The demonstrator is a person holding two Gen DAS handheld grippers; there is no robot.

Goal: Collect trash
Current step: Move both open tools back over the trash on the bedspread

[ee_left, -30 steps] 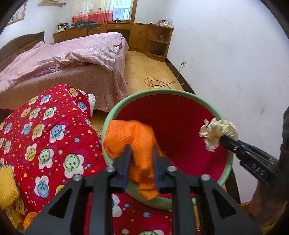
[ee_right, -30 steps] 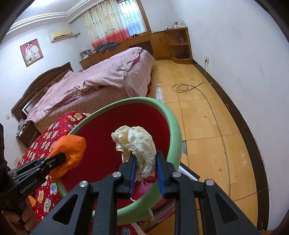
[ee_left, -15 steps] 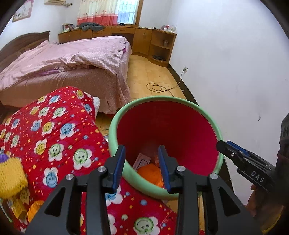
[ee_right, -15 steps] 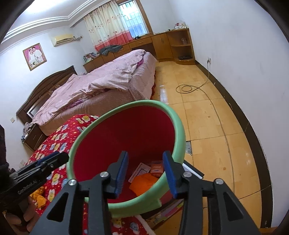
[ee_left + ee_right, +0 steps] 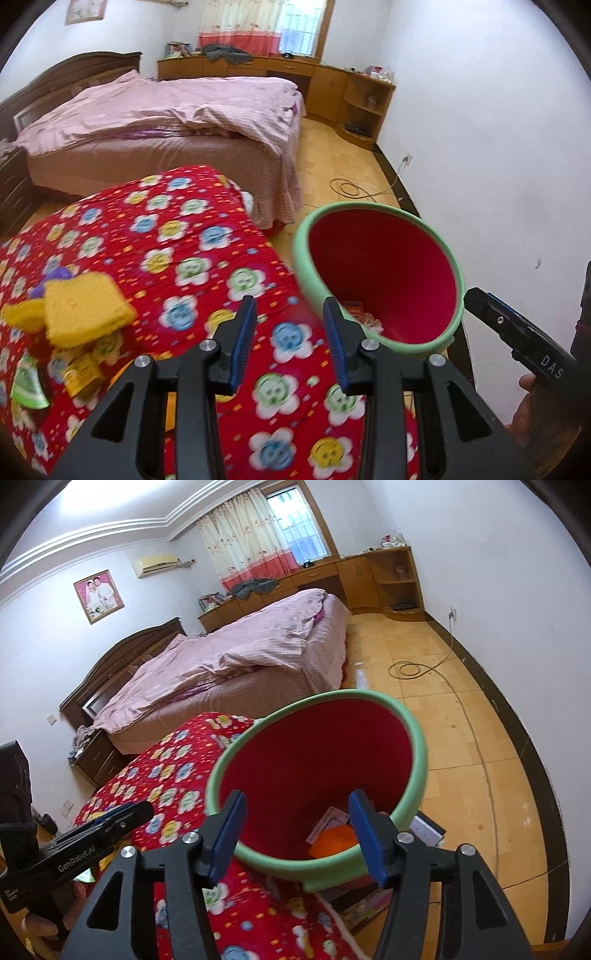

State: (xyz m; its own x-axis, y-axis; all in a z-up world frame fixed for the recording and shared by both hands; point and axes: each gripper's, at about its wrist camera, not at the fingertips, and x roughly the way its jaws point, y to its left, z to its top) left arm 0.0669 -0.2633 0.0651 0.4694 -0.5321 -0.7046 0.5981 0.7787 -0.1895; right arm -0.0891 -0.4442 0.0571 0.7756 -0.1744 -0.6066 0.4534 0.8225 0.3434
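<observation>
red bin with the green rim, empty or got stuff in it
Not empty. The red bin holds an orange piece and a white card at the bottom. Well short of full.

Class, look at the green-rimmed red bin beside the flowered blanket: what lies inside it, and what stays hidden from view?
Inside the bin, an orange piece lies at the bottom beside a white card and a small orange packet. The near rim covers the rest of the bottom, so other contents cannot be seen.

You've got a pink-covered bed behind, wooden cabinets under the curtained window, a coiled cable on the floor, 1 framed photo on the wall.
</observation>
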